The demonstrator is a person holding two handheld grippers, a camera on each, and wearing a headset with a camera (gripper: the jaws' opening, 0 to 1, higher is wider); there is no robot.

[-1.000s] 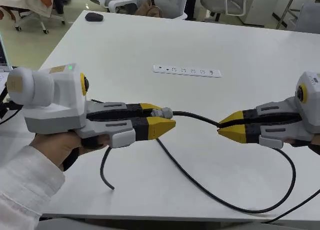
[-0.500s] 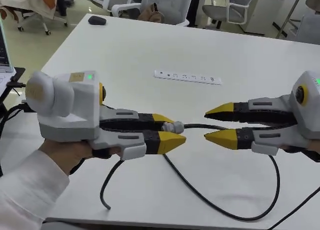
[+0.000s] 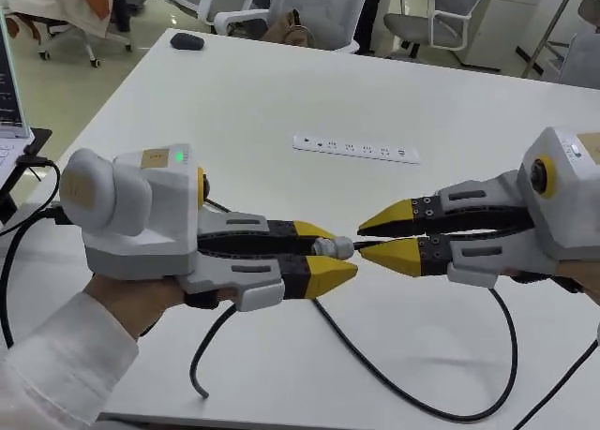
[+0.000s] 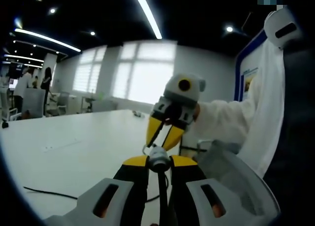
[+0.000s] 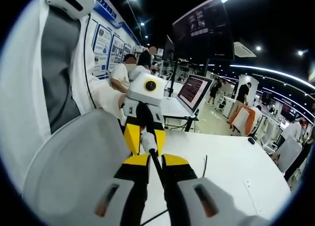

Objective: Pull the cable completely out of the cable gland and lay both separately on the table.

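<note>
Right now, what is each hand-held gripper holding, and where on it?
Left hand-held gripper clamps the small grey plastic cable gland by its body. Right hand-held gripper straddles the thin black cable beside the gland; grip cannot be told.

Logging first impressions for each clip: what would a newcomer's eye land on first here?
Two yellow-tipped grippers meet nose to nose at the centre of the head view. The left gripper clamps the grey cable gland, and the right gripper has its tips right beside it around the black cable. That cable loops across the white table toward its near edge, with a white power strip lying farther back.
</note>
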